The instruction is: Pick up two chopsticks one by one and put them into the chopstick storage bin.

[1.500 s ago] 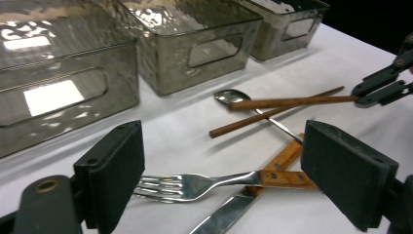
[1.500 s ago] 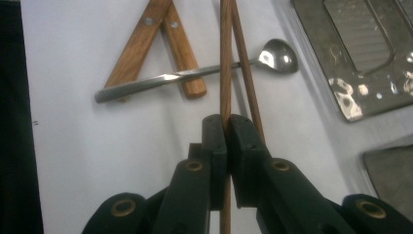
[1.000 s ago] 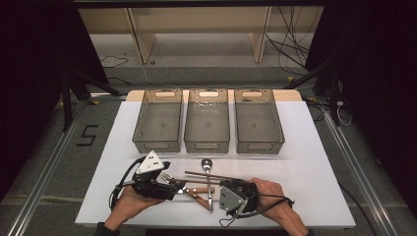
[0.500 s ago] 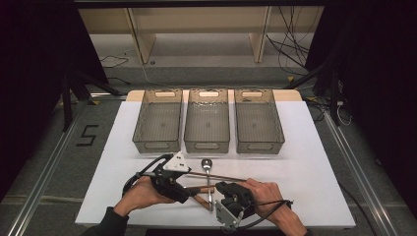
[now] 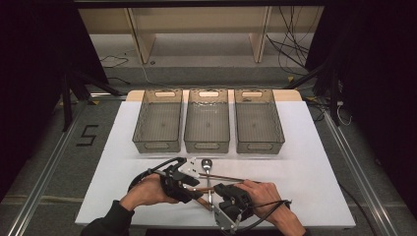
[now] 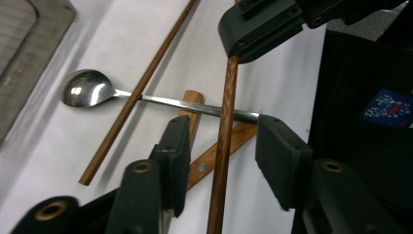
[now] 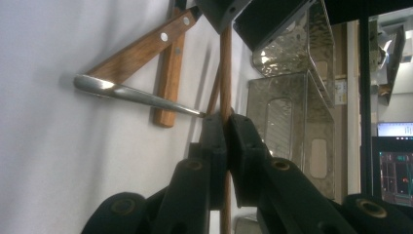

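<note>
Chopstick [image 6: 223,141] stands between the left gripper [image 6: 223,156] fingers [image 6: 178,146], untouched.

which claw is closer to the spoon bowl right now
Left. The left claw sits just below the spoon bowl, its jaws straddling a wooden chopstick without pressing it. The right claw grips that chopstick farther down, near the spoon's handle end.

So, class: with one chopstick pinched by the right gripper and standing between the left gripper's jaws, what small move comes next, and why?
Probably close the left gripper fully: its jaws have just been closing around the chopstick but have not yet touched it, while the right gripper pinches it.
</note>
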The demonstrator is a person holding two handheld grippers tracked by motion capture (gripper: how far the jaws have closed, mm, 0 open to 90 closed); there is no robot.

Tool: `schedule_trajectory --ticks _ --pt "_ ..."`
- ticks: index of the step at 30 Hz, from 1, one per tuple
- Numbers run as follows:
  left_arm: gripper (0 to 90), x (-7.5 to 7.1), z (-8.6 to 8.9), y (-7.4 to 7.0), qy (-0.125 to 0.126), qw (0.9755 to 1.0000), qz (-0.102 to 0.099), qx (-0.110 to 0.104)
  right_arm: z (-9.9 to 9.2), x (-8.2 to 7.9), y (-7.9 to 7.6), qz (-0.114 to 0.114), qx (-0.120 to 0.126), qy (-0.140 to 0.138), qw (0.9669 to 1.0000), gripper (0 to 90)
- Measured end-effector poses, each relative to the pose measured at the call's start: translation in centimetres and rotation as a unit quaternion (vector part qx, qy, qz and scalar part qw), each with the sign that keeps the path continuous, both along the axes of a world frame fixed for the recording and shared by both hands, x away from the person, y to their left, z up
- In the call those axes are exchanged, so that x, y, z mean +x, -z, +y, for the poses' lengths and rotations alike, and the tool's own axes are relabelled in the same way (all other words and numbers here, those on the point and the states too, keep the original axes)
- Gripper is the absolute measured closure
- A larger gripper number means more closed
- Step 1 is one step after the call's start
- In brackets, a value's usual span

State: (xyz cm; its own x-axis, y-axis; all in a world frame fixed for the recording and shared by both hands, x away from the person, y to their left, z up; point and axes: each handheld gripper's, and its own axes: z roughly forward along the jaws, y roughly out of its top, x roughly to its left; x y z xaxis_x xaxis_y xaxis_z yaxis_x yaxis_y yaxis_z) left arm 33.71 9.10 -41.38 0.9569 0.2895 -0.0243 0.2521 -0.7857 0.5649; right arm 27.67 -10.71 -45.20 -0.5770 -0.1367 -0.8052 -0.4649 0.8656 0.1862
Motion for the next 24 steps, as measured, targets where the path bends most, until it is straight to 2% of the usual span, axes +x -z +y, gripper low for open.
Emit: schedule_trajectory --ticks 2,3,5,10,14,21,24 --pt "61.8 0.0 -0.3 0.1 0.005 0.9999 0.006 0.012 0.1 0.0 0.0 -0.005 -0.004 -0.006 1.0000 86.1" --pt "62.8 0.0 -0.5 0.2 0.010 0.9996 0.011 0.025 0.1 -0.1 0.0 -0.006 -0.005 -0.008 0.9999 86.0" --pt "64.2 0.1 -0.6 0.2 0.014 0.9994 0.011 0.030 0.1 -0.1 0.1 -0.003 -0.004 -0.009 0.9999 86.1" --pt "72.0 0.2 -0.9 0.4 0.025 0.9987 0.023 0.039 0.3 -0.1 0.1 -0.009 -0.008 -0.022 0.9997 86.0" --pt "78.4 0.3 -1.1 0.5 0.028 0.9983 0.028 0.042 0.3 -0.2 0.2 -0.005 -0.012 -0.020 0.9997 86.0" --pt "83.0 0.5 -1.2 0.6 0.033 0.9973 0.039 0.053 0.5 -0.3 0.4 -0.007 -0.017 -0.024 0.9995 86.0" --pt "83.7 0.5 -1.1 0.6 0.033 0.9974 0.041 0.049 0.5 -0.3 0.4 -0.007 -0.016 -0.027 0.9995 85.5"
